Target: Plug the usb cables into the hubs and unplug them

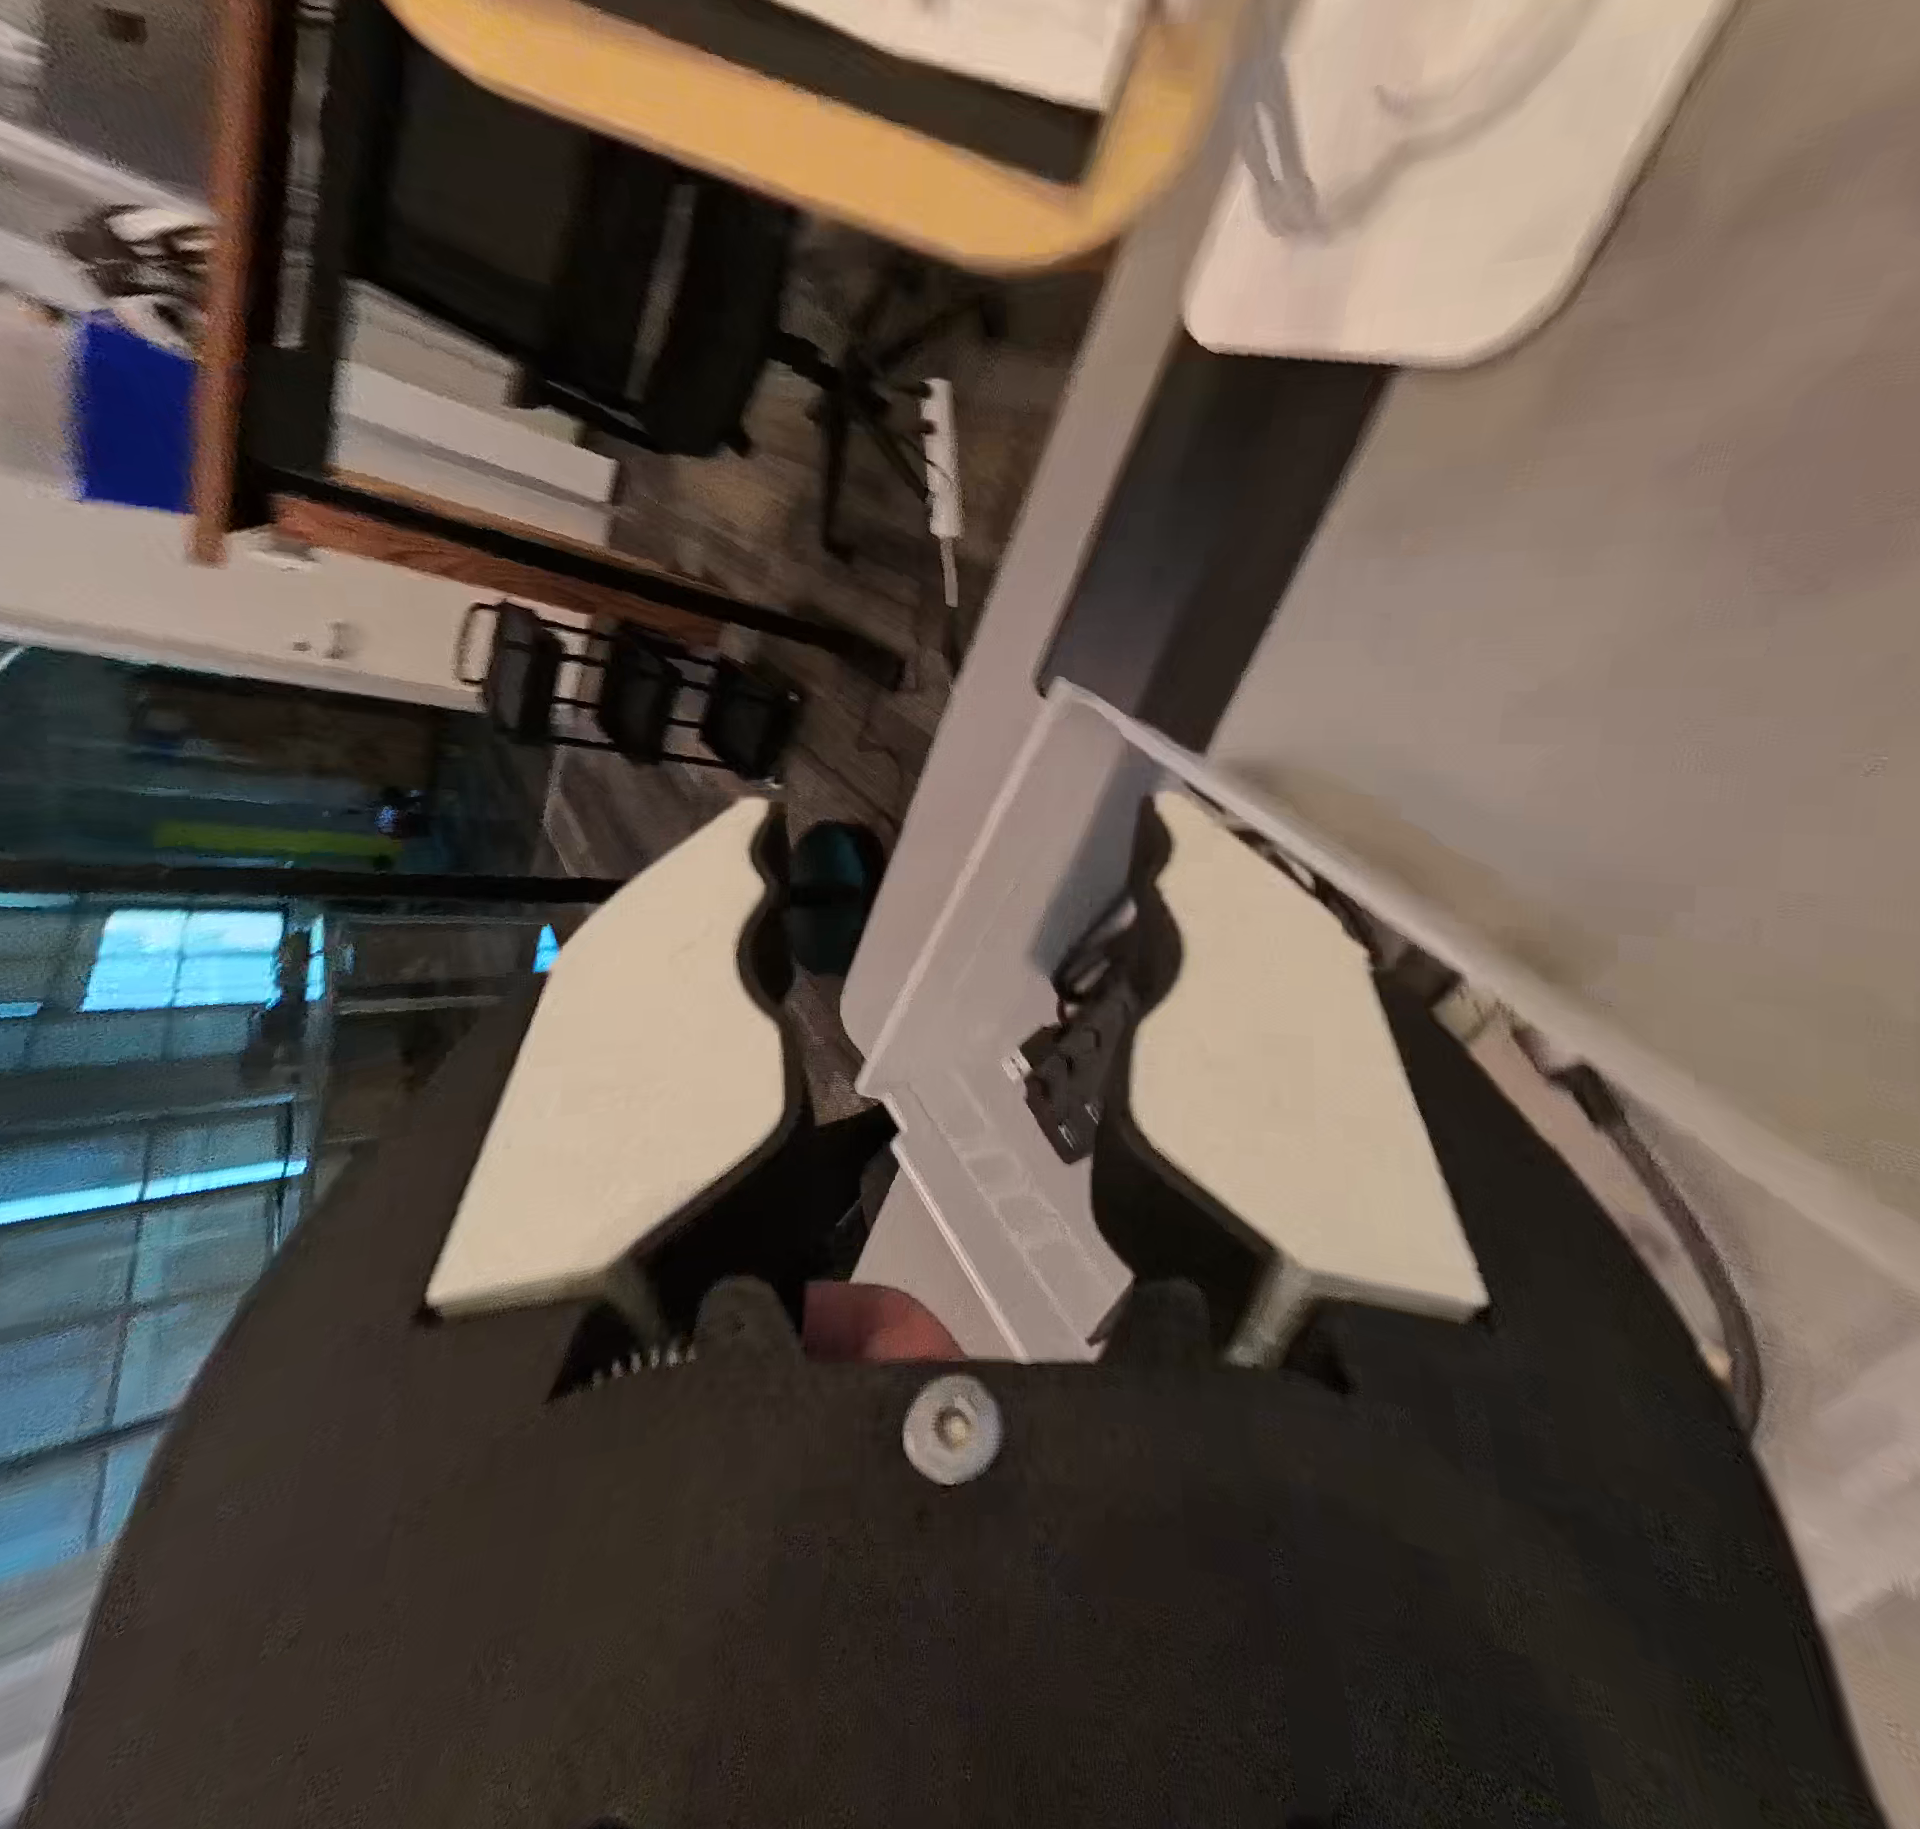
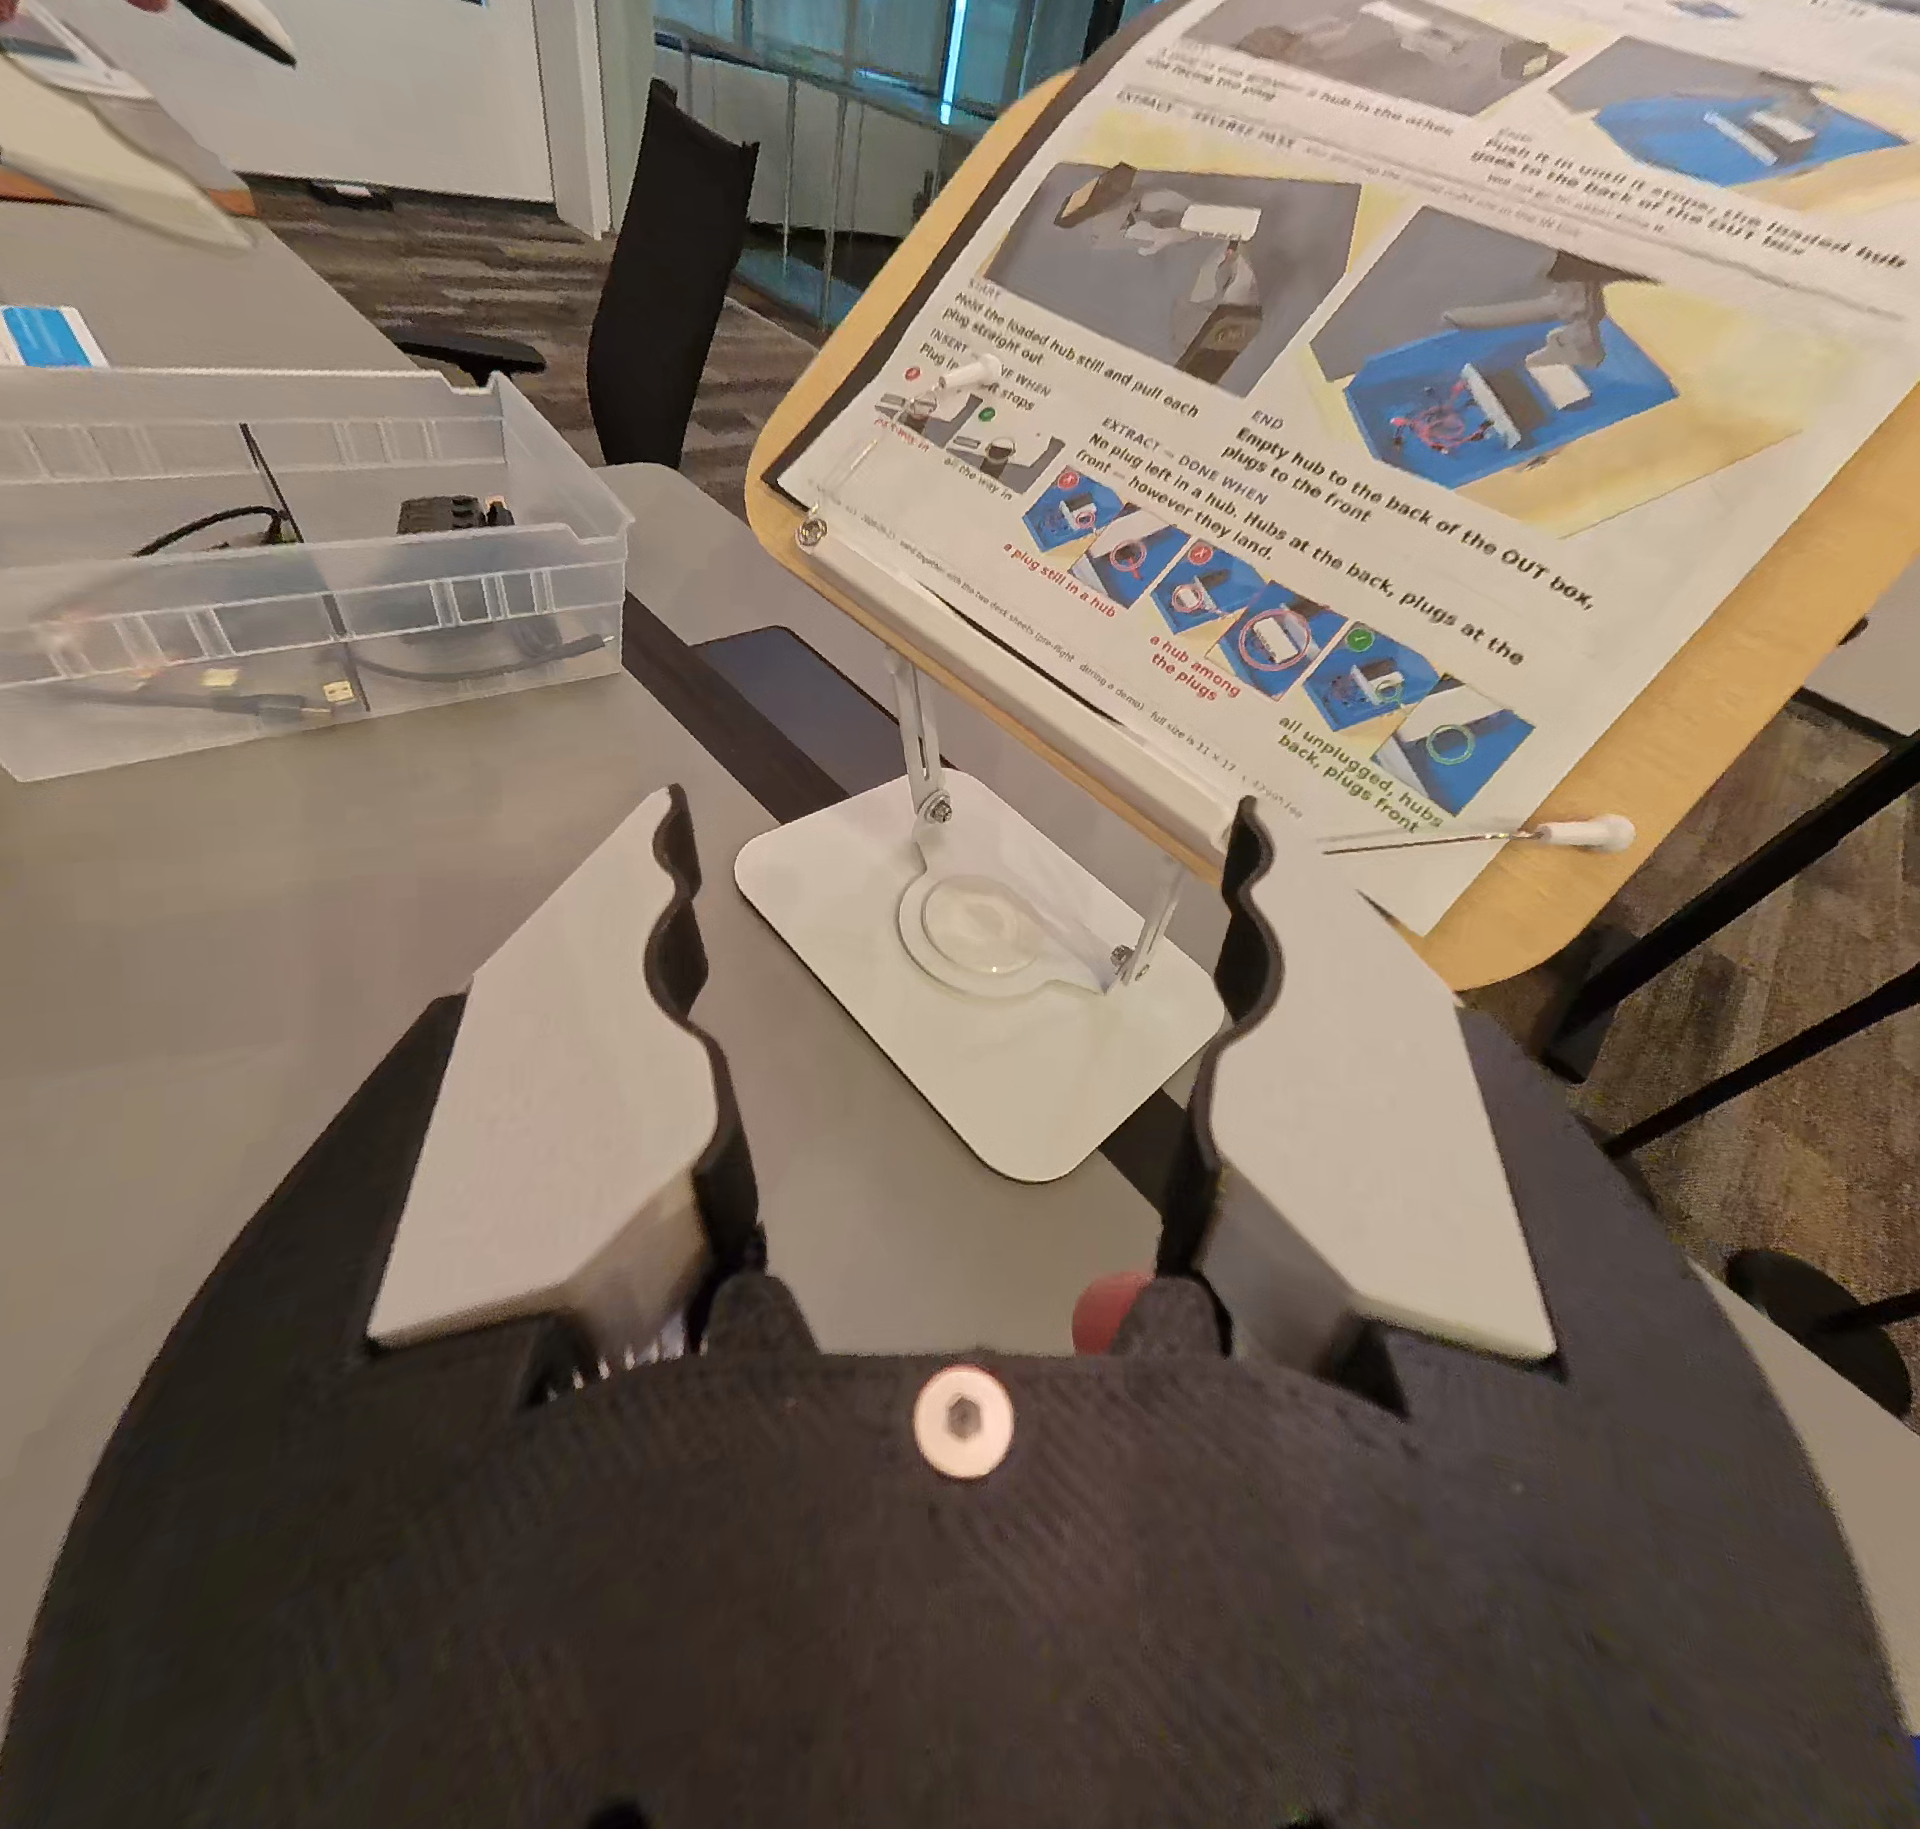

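Note:
In the blurred, tilted left wrist view, my left gripper [image 1: 961,823] is open with nothing between its pads. Beyond it lies a clear plastic bin [image 1: 977,958] with a black USB hub [image 1: 1081,1062] inside. My right gripper [image 2: 958,813] is open and empty above the grey table [image 2: 260,896]. In the right wrist view the same bin [image 2: 561,532] stands at the left, holding the black hub [image 2: 447,514] and black USB cables [image 2: 312,704] with gold plugs. The left gripper [image 2: 135,65] shows at the top left, above the bin.
A wooden document stand [image 2: 1558,844] with a printed instruction sheet [image 2: 1351,377] rests on a white base plate [image 2: 987,1031] just ahead of my right gripper. A black chair [image 2: 665,293] stands past the table's far edge. A small blue-and-white box [image 2: 52,335] lies at the left. Across from one pair of fingers to the other is roughly 35 cm.

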Demonstrator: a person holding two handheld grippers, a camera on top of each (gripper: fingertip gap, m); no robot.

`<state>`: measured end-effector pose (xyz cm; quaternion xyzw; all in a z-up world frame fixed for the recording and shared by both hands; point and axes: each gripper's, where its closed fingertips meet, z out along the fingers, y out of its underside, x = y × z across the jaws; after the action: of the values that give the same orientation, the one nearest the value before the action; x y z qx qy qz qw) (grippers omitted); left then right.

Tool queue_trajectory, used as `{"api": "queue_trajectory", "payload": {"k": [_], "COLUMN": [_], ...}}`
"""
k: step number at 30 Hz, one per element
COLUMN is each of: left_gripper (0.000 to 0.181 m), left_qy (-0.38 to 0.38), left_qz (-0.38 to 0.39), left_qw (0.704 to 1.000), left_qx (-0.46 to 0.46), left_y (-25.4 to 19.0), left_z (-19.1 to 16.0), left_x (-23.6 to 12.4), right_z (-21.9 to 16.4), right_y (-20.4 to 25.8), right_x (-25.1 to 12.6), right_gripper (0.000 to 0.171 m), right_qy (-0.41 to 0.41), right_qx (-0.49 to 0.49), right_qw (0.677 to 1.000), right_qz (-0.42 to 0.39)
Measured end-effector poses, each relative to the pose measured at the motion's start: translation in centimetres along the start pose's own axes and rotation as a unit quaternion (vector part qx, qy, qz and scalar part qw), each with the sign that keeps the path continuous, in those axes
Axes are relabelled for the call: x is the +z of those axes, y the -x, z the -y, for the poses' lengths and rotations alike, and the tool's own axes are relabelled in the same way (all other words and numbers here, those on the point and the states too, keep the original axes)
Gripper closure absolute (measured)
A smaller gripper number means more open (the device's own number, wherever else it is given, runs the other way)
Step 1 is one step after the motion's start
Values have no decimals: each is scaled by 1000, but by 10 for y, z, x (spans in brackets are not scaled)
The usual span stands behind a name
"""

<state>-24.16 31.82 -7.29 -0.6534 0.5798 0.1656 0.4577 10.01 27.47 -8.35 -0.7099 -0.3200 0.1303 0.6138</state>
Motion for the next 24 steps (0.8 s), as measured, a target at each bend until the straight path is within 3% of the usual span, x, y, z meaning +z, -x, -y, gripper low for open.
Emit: {"api": "queue_trajectory", "payload": {"k": [3, 10, 16, 24], "left_gripper": [106, 120, 131, 127], "left_qy": [40, 145, 158, 216], "left_qz": [-55, -172, -243, -301], "left_qw": [997, 967, 947, 909], "left_qx": [32, 121, 135, 190], "left_y": [-17, -43, -60, -73], "left_z": [-33, -109, -122, -154], "left_x": [18, 59, 81, 99], "right_z": [-11, -30, -43, -57], "right_y": [3, 9, 7, 7], "right_x": [7, 20, 25, 31], "right_gripper": [71, 71, 71, 71], "right_qy": [14, 35, 46, 58], "right_qx": [-1, 4, 11, 25], "right_qw": [1000, 999, 999, 997], "right_qz": [6, 22, 26, 33]}}
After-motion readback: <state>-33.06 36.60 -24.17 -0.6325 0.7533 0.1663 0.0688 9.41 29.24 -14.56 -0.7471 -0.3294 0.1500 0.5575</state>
